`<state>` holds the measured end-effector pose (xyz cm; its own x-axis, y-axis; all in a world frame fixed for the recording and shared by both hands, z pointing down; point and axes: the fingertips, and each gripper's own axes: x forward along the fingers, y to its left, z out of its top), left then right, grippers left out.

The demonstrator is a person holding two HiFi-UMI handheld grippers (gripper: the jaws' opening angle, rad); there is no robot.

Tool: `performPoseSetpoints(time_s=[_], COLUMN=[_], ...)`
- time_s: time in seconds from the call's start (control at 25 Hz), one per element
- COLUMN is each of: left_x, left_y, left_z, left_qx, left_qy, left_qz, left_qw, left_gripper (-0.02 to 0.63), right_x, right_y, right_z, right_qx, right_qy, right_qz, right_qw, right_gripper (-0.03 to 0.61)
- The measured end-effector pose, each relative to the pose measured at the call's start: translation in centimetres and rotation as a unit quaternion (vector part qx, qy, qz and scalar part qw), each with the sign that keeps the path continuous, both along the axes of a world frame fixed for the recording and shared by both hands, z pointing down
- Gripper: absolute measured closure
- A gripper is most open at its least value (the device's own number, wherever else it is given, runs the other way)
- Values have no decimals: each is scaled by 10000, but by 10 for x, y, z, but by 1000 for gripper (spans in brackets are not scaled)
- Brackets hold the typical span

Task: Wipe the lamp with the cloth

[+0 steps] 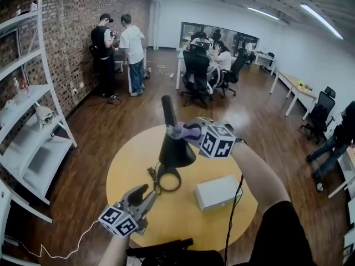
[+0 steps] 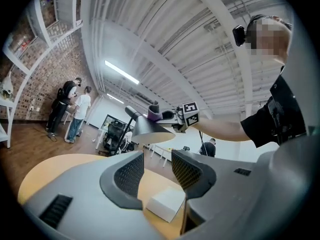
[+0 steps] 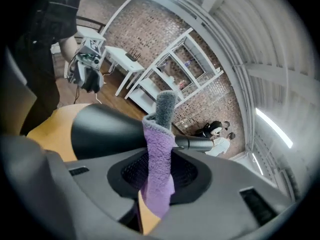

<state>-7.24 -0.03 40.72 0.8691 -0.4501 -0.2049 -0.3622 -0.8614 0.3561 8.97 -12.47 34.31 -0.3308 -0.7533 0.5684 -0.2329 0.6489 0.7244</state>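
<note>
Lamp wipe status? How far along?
Done: cloth clamped in the right gripper. In hand: it sits against the lamp shade's top, by the neck. Left: the rest of the lamp; nothing shows what's already wiped. The left gripper is open, empty.

Brick wall (image 1: 72,32), wooden floor (image 1: 100,143), white shelving (image 1: 33,121)

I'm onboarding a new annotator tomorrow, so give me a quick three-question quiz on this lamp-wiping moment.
1. Multiple choice: beside the black cone-shaded desk lamp, which gripper pinches the fuzzy purple cloth? A) left B) right C) neither
2. True or false: the left gripper has its jaws apart and holds nothing.
3. Fill in: the round table under the white rectangular box has a ___ top.
Key: 1 B, the right gripper; 2 true; 3 yellow.
</note>
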Motion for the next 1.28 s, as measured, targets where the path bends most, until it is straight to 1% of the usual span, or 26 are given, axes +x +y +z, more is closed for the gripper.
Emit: performPoseSetpoints(time_s=[0.16, 0.28, 0.4, 0.48, 0.6, 0.68, 0.76, 0.84, 0.88, 0.96, 1.08, 1.16, 1.28], left_x=[17, 27, 36, 42, 52, 56, 61, 65, 67, 67, 68, 67, 64], left_y=[2, 1, 3, 4, 4, 2, -2, -4, -4, -5, -8, -5, 0], left_z=[-1, -5, -5, -4, -4, -5, -7, -11, -13, -16, -27, -38, -50], left_qx=[55, 76, 121, 123, 101, 99, 85, 92, 114, 135, 83, 114, 227], left_qy=[-37, -93, -196, -238, -265, -263, -232, -207, -225, -301, -317, -269, -361], left_qz=[214, 230, 198, 114, -140, -386, -707, -1083, -1276, -1613, -1877, -2038, -2194], left_qw=[9997, 9997, 9995, 9996, 9995, 9989, 9972, 9939, 9915, 9863, 9817, 9786, 9747], left_gripper=[453, 453, 453, 452, 453, 452, 452, 451, 451, 451, 439, 439, 439], right_x=[5, 7, 6, 6, 10, 10, 11, 17, 21, 26, 34, 41, 50], right_y=[36, 56, 74, 86, 101, 106, 108, 104, 98, 80, 33, -3, -50], right_z=[6, 11, 19, 24, 32, 34, 34, 30, 26, 13, -7, -17, -32], right_qx=[84, 138, 206, 285, 405, 409, 336, 273, 270, 315, 503, 575, 509], right_qy=[112, 226, 401, 586, 880, 844, 622, 282, 64, -504, -1332, -1907, -2800], right_qz=[30, 1, -163, -380, -911, -1271, -1607, -1861, -1921, -1889, -1600, -1232, -669], right_qw=[9999, 9996, 9988, 9972, 9911, 9874, 9845, 9818, 9810, 9802, 9768, 9722, 9563], right_gripper=[474, 474, 474, 474, 474, 474, 474, 474, 474, 474, 474, 474, 474])
